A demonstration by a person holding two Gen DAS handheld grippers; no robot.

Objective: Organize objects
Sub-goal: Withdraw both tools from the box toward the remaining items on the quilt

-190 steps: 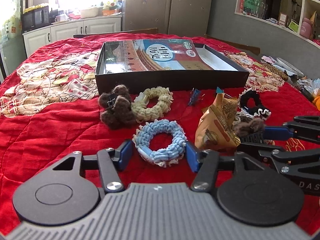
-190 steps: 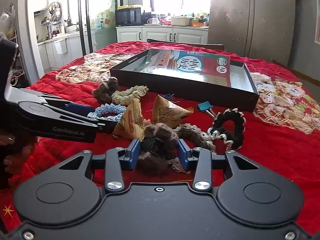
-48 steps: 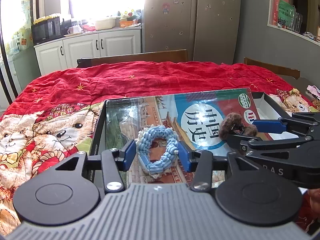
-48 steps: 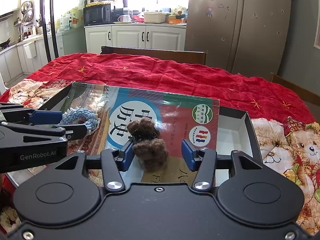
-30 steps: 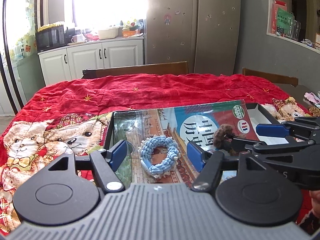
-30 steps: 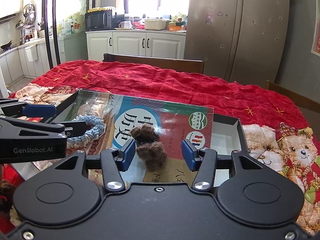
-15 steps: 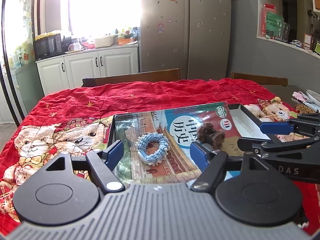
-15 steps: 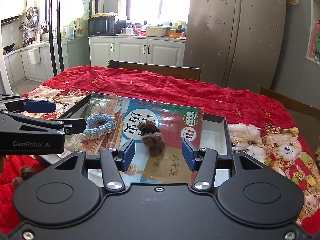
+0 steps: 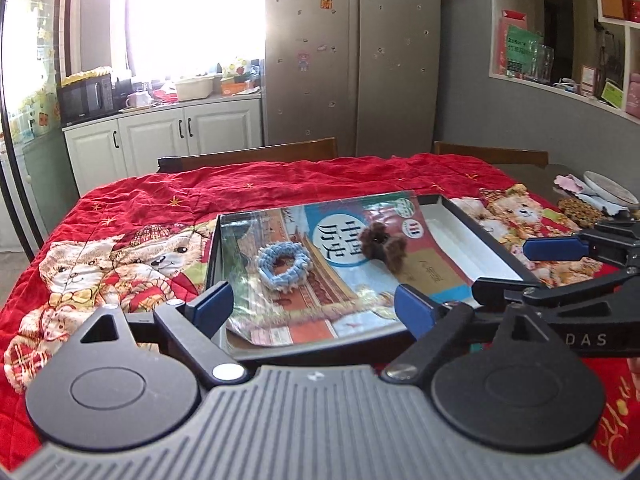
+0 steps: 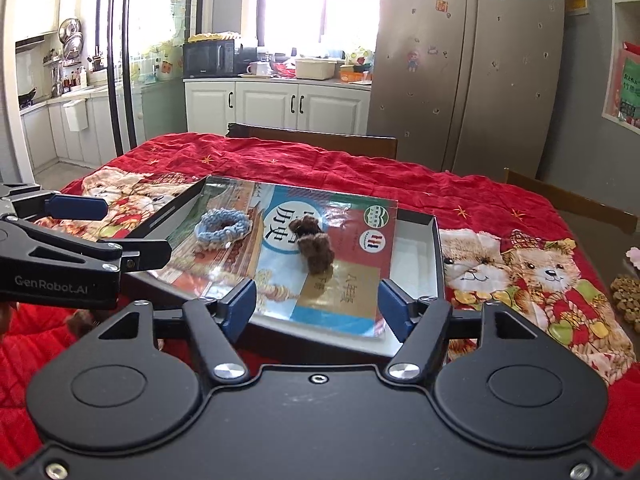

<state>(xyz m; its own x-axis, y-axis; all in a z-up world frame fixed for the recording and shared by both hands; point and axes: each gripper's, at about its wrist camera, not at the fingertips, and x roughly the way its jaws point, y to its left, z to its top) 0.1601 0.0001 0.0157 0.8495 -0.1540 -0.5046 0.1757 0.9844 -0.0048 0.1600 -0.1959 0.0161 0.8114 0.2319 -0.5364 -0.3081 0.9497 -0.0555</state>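
Note:
A black shallow box (image 9: 490,236) (image 10: 437,248) lies on the red bear-print cloth with a colourful book (image 9: 320,276) (image 10: 320,256) inside it. On the book rest a light-blue scrunchie (image 9: 283,261) (image 10: 222,227) and a brown fuzzy scrunchie (image 9: 382,245) (image 10: 314,248), both lying free. My left gripper (image 9: 312,308) hangs in front of the box's near edge, its jaws opening with nothing between them. My right gripper (image 10: 316,304) is drawn back just the same, jaws opening and empty. Each gripper shows at the edge of the other's view.
The red cloth (image 9: 168,200) covers the whole table. A brown crocheted piece (image 9: 580,213) (image 10: 628,292) and a plate (image 9: 610,188) lie at the right edge. Wooden chair backs (image 10: 312,140) stand behind the table, then cabinets and a fridge.
Both grippers have backed away from the box and risen a little, and their jaws have widened. The blue and brown scrunchies stay where they lay on the book.

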